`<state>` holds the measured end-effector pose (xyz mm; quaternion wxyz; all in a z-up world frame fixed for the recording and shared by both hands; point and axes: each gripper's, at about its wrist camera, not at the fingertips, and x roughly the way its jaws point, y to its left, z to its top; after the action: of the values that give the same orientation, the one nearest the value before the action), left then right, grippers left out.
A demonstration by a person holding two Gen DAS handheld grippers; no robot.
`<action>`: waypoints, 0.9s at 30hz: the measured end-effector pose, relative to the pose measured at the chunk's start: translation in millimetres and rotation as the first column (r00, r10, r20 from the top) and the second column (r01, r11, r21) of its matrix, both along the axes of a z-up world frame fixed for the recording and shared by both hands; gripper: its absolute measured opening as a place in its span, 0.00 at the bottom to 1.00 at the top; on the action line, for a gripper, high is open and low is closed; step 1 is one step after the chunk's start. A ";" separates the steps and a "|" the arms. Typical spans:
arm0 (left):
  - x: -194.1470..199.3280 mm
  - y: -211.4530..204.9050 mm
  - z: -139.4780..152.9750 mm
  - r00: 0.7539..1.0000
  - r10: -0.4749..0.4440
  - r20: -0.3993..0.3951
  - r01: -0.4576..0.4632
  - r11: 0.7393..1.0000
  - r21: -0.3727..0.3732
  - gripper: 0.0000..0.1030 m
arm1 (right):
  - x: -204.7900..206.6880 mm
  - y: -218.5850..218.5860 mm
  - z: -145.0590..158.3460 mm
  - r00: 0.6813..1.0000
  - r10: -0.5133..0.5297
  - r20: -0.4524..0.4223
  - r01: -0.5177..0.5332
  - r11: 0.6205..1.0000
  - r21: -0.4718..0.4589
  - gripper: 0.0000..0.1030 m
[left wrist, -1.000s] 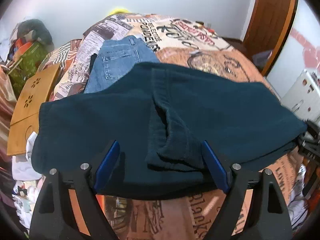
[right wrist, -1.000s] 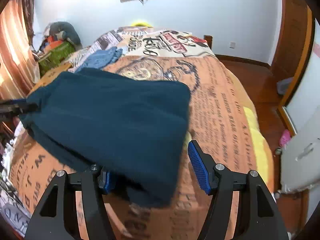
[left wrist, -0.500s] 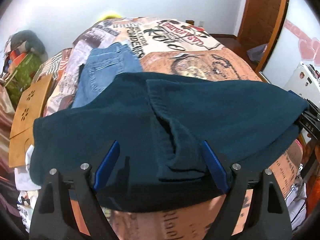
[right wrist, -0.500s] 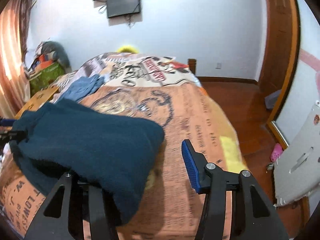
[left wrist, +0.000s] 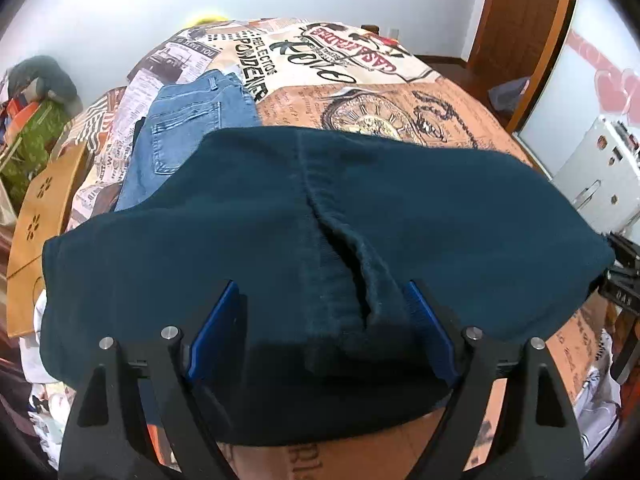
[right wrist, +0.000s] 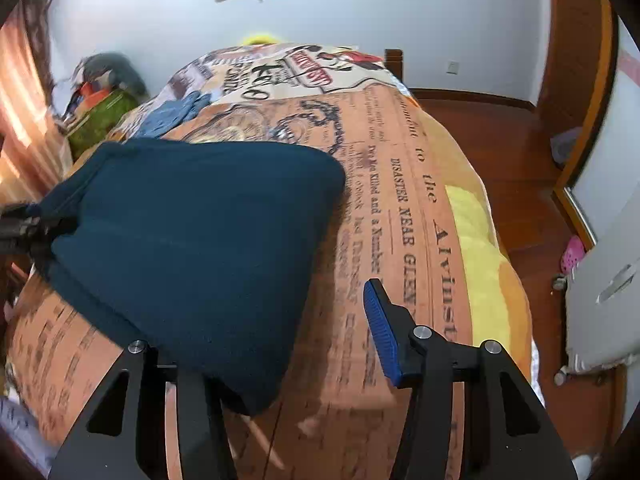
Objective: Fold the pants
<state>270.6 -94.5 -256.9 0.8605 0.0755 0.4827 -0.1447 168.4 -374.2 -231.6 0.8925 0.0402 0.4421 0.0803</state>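
Note:
Dark teal pants (left wrist: 400,216) lie folded across the near part of the bed, with a ribbed cuff (left wrist: 344,264) on top. My left gripper (left wrist: 320,328) is open, its blue pads on either side of the cuff at the near edge. In the right wrist view the same pants (right wrist: 192,232) fill the left side. My right gripper (right wrist: 288,344) is open; the cloth's near corner drapes over its left finger and hides that pad. The right pad (right wrist: 378,332) is bare. The right gripper also shows at the pants' right end in the left wrist view (left wrist: 620,280).
Folded blue jeans (left wrist: 188,128) lie behind the teal pants. The bed (right wrist: 400,200) has a newspaper-print cover. A wooden board (left wrist: 44,216) and clutter stand at the left. A white appliance (left wrist: 600,176) and a wooden door (right wrist: 576,60) are at the right.
Both grippers have lifted and moved forward over the bed with the pants' near edge. The pants now cover more of the bed and hide the jeans' lower part.

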 end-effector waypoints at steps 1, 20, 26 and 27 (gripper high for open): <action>-2.2 2.6 2.9 1.000 -0.003 0.004 0.003 1.000 -0.013 0.82 | -4.6 2.3 3.2 1.000 0.008 -0.007 -0.008 1.000 0.000 0.46; -51.1 167.6 29.6 0.947 0.317 0.048 -0.309 0.943 -0.126 0.82 | -23.0 45.1 79.6 0.987 0.098 0.126 -0.101 0.995 0.020 0.54; -59.6 236.4 -3.1 0.888 0.456 -0.068 -0.460 0.865 -0.202 0.82 | 19.0 70.8 70.9 0.986 0.096 0.136 -0.102 0.994 0.035 0.54; -60.4 242.8 -9.7 0.878 0.472 -0.084 -0.478 0.855 -0.203 0.82 | 26.1 74.5 64.8 0.988 0.093 0.120 -0.099 0.994 0.043 0.54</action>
<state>210.2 148.3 -266.6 0.8649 -0.1425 0.4808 0.0190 194.5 -299.7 -166.9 0.9109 0.0360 0.3878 0.1361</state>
